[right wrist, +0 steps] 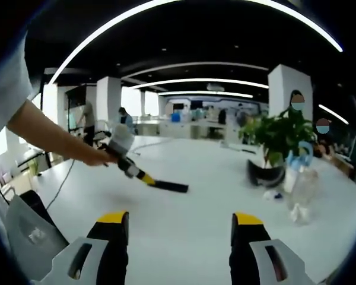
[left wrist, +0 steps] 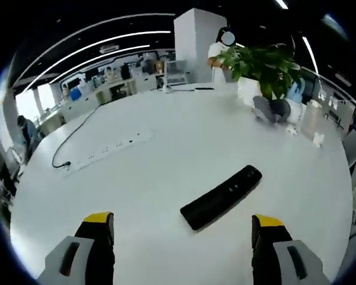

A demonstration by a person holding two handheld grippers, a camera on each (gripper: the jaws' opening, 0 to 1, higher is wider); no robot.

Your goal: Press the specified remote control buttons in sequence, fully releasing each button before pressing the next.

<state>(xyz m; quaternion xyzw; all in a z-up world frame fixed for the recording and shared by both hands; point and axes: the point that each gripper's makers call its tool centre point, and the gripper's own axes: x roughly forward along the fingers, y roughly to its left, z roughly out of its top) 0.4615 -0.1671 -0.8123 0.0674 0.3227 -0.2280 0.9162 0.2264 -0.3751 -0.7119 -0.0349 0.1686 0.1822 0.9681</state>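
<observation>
The black remote control (left wrist: 221, 197) lies flat on the white table (left wrist: 166, 154), just ahead of your left gripper (left wrist: 183, 240) and between its spread, empty jaws. Your right gripper (right wrist: 179, 240) hangs farther back, jaws also spread. No button looks pressed yet; next, lower one jaw tip squarely onto the first button.

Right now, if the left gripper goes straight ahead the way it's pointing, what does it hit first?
Probably the black remote control, lying flat on the white table just ahead of the open left gripper, slightly toward its right jaw. Depth is uncertain.
</observation>
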